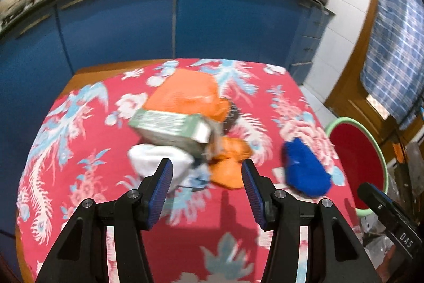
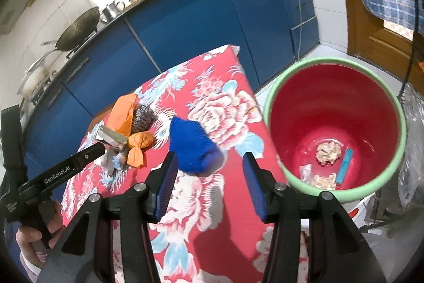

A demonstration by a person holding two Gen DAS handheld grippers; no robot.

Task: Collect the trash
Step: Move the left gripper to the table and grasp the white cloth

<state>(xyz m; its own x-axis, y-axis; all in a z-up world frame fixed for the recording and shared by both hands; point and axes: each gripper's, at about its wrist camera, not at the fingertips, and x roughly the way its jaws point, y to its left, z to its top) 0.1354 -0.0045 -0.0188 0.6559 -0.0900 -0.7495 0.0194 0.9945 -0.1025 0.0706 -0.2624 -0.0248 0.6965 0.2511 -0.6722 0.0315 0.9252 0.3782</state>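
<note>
Left gripper empty, white wad partly hidden.

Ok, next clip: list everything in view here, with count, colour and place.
Table cloth: one, red floral, covers the table.
Carton: one, green-white, mid-table.
Orange bags: two, one behind the carton, one knotted in front.
Steel scourer: one, grey, beside the orange bag.
White wad: one, near the left hand-held gripper.
Blue knit piece: one, table's bin-side edge.
Bin: one, red inside, green rim, beside the table; scraps inside.
Cabinets: blue, behind; pans on top.
Left hand-held gripper: open, empty.
Right hand-held gripper: open, empty.
</note>
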